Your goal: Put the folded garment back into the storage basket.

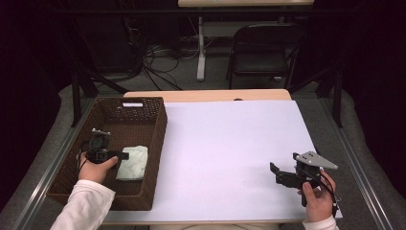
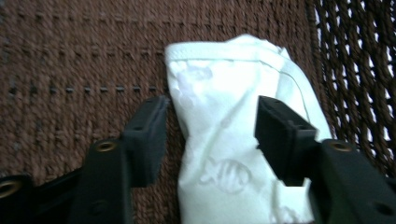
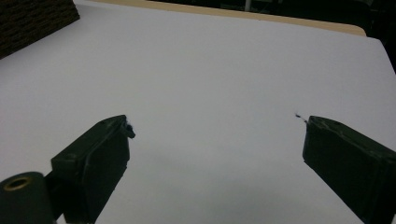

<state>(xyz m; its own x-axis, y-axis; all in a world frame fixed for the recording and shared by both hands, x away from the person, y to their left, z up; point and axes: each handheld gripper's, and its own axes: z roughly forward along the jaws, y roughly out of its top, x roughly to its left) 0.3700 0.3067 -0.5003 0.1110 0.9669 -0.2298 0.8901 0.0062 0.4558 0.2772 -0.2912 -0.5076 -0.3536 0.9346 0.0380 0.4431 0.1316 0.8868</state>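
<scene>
Across the middle of the scene, from the high view, your table (image 1: 225,143) carries a wide white sheet that covers nearly all of its top, with a strip of pale wood showing along the far edge. Beyond it stand a dark folding chair (image 1: 262,48) and a tangle of cables (image 1: 158,62) on the floor.

On the left side of the table sits your brown woven basket (image 1: 143,143), its long side running away from you and its right wall just over the edge of the white sheet. Your left hand (image 1: 95,168) reaches into it from the near end.

Inside the basket, on its floor and close to the right wall, lies a folded white cloth (image 2: 224,140). It lies flat on the weave, one hemmed end pointing away from your gripper.

Your left gripper (image 2: 210,126) points at the cloth with its jaws parted. In the left gripper view one jaw stands at the cloth's edge and the other over its far side, neither squeezing the fabric.

Your right gripper (image 3: 215,140) hangs low over the bare white sheet near the table's right front corner, well apart from the basket. Its jaws are spread wide with nothing between them, and your right hand (image 1: 317,197) grips its handle.
</scene>
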